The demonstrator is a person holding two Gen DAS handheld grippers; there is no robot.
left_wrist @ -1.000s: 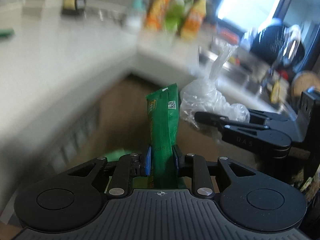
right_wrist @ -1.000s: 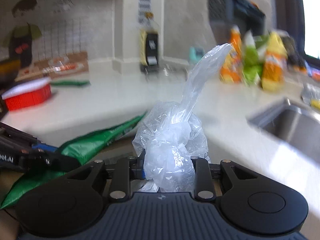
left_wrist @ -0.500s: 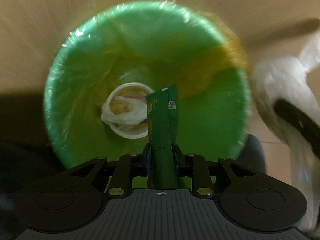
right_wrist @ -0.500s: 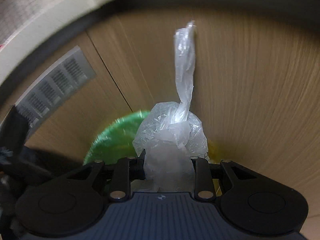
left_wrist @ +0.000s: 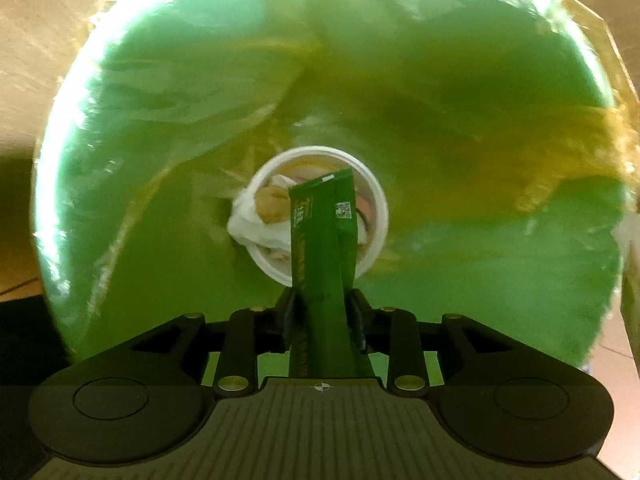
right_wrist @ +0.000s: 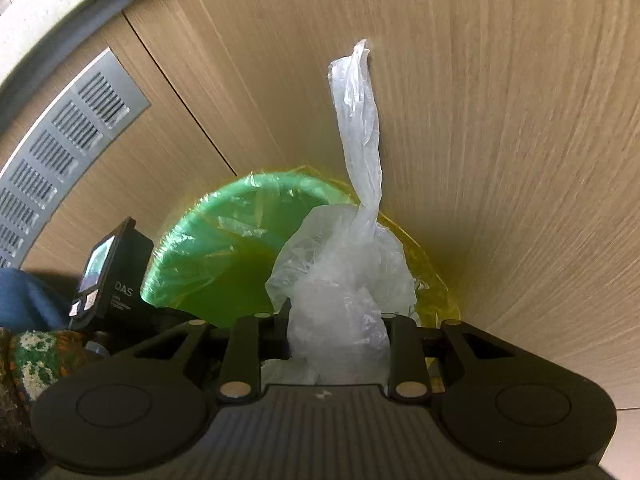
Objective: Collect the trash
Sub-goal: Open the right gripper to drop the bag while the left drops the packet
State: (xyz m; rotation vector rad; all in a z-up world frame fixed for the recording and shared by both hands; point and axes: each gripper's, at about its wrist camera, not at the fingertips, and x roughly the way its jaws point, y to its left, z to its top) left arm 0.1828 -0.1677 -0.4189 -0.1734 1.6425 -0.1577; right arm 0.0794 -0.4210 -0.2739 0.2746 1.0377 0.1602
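My left gripper [left_wrist: 322, 312] is shut on a long green snack wrapper [left_wrist: 322, 248] and points straight down into a green trash bin [left_wrist: 160, 140] lined with a clear yellowish bag. A white cup [left_wrist: 376, 208] with crumpled tissue lies at the bin's bottom. My right gripper [right_wrist: 338, 320] is shut on a crumpled clear plastic bag [right_wrist: 344, 264] whose twisted tail stands up. It hovers over the near rim of the same bin [right_wrist: 224, 256], which sits against wood cabinet fronts.
Wood cabinet doors [right_wrist: 500, 120] stand behind the bin, with a grey vent grille [right_wrist: 52, 160] at the left. The left gripper's body with its small screen [right_wrist: 104, 276] is at the bin's left edge. Pale floor [left_wrist: 616, 344] shows at the right.
Both grippers swung down from the countertop to the floor bin. The left gripper has dropped closer into the bin's mouth, and the right one has come nearer its rim. Both still hold their trash.
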